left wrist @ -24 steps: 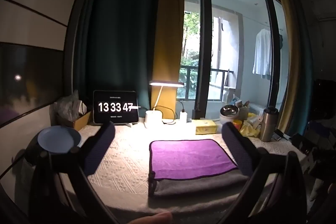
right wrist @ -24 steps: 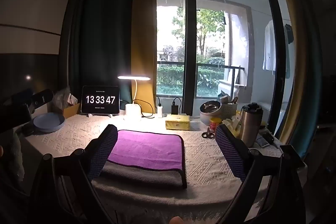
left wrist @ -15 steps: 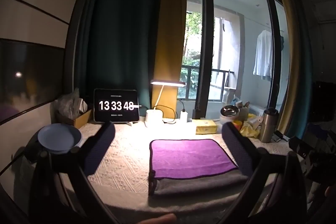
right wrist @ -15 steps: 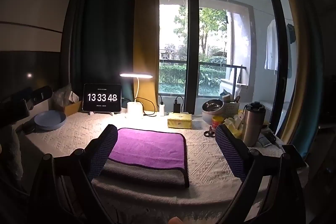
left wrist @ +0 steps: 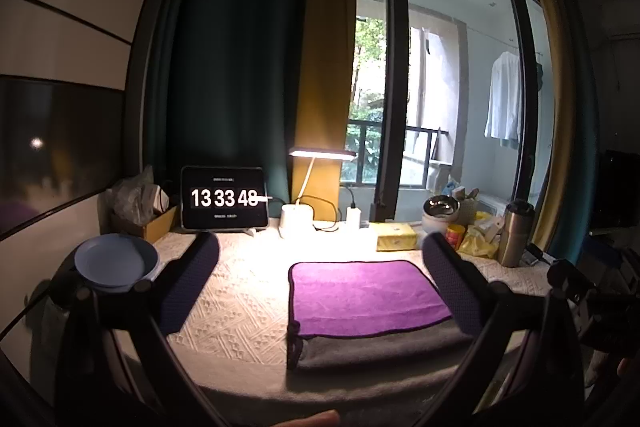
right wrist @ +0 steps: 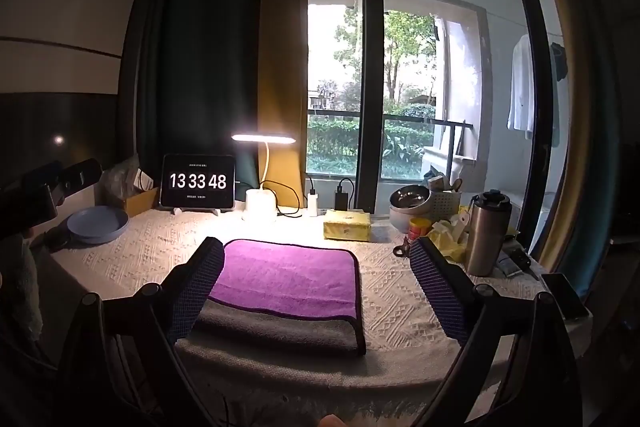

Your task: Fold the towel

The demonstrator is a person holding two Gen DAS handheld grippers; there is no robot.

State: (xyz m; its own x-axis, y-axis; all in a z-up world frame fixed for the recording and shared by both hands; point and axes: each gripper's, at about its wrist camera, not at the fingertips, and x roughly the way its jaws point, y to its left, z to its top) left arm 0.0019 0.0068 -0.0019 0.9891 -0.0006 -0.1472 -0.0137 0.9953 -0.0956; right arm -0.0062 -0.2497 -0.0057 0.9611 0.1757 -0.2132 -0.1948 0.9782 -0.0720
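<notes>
- Left gripper [left wrist: 320, 283] is hovering level — fingers spread wide, gripping nothing.
- Right gripper [right wrist: 316, 279] is hovering likewise — fingers parted wide, holding nothing.

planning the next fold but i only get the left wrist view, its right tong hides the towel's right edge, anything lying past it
Observer: The right wrist view shows the towel's right edge whole. Past it is bare tablecloth, then scissors by the far corner.
Operator: anything at the table's right end
Observer: A phone lies flat at that edge, near the steel flask.
Operator: right tongs holding anything
Observer: No, the right tongs are open, gripping nothing.
</notes>
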